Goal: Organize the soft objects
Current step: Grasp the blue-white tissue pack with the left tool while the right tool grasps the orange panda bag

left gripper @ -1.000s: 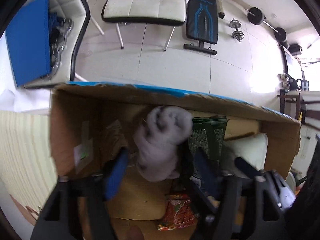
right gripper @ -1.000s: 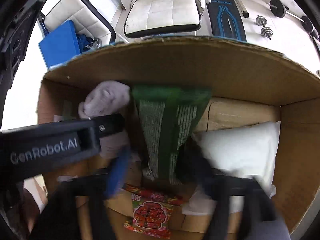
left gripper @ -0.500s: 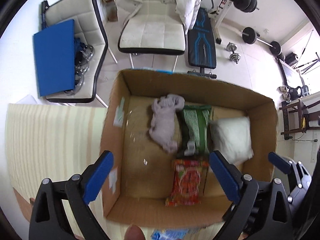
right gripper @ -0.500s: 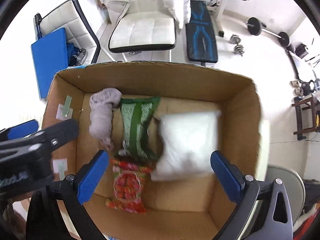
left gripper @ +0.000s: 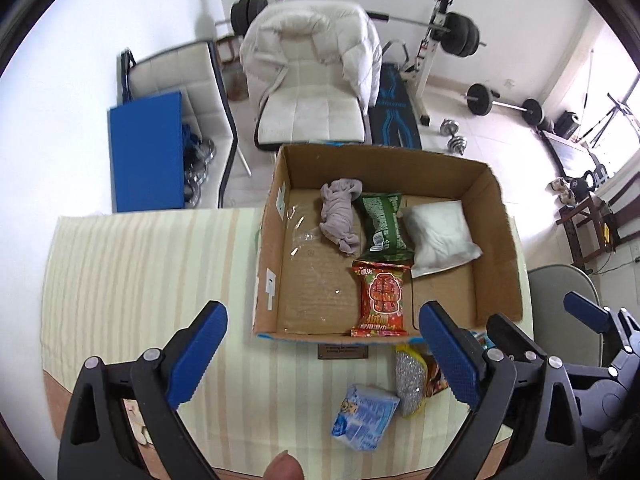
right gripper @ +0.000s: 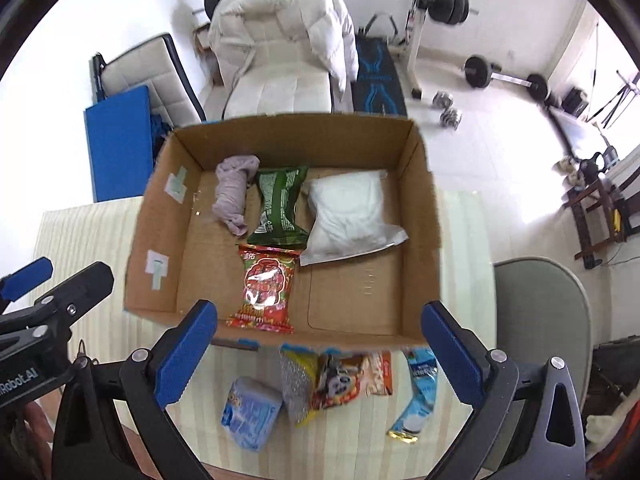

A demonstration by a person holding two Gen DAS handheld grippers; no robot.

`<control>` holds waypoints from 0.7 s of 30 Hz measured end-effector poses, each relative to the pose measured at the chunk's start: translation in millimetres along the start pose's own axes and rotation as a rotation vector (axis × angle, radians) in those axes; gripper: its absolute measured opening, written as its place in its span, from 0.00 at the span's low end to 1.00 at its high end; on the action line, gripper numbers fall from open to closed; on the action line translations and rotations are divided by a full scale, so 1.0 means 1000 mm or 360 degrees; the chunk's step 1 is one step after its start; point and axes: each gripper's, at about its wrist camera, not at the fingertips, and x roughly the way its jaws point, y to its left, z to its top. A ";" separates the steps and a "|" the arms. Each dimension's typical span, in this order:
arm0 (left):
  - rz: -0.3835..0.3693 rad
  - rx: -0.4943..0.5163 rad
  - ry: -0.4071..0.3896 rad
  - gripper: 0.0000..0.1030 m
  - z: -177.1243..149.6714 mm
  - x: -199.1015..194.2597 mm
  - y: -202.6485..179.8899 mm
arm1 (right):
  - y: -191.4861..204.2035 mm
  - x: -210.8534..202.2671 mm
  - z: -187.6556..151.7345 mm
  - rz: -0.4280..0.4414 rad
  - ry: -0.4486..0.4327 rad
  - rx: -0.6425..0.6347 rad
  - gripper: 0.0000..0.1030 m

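Four soft items lie in the cardboard box (right gripper: 420, 216); several packets wait on the bench (left gripper: 140, 264) at its near wall. Both grippers, left gripper (left gripper: 320, 356) and right gripper (right gripper: 320, 354), hover with jaws apart, empty. Blue tissue pack (right gripper: 250, 416), soft and squat, sits at 6 o'clock beneath the right jaws, about equally near the left; long axis unclear.

**A spare room at home, doubling as a gym**

A barbell rack (left gripper: 440, 36) stands against the white wall, with a loaded barbell (left gripper: 506, 105) and dumbbells (left gripper: 454, 136) on the pale tiled floor (left gripper: 460, 92) beside a blue-and-black weight bench (left gripper: 394, 120). A white padded jacket (left gripper: 316, 40) drapes a cushioned chair (left gripper: 310, 118). In front, a striped cloth (left gripper: 152, 272) covers the surface carrying a cardboard box (left gripper: 496, 216).
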 end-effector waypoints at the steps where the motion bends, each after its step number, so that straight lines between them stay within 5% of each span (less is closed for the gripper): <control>1: -0.0006 0.0010 -0.0023 0.95 -0.004 -0.006 -0.001 | 0.002 -0.011 -0.007 -0.0003 -0.0031 -0.0001 1.00; 8: -0.0028 0.0003 -0.0122 0.95 -0.028 -0.042 -0.002 | 0.000 -0.055 -0.040 -0.0007 -0.0146 0.0043 1.00; 11: -0.0015 -0.0022 -0.0109 0.95 -0.039 -0.048 -0.002 | -0.008 -0.067 -0.056 0.0110 -0.0177 0.0066 1.00; 16: 0.0034 -0.0027 -0.0015 0.95 -0.075 -0.033 -0.011 | -0.032 -0.060 -0.089 0.0275 -0.0105 0.0054 1.00; 21: 0.0116 0.0032 0.0184 0.95 -0.111 0.017 -0.032 | -0.076 -0.010 -0.126 0.0361 0.0186 0.0193 1.00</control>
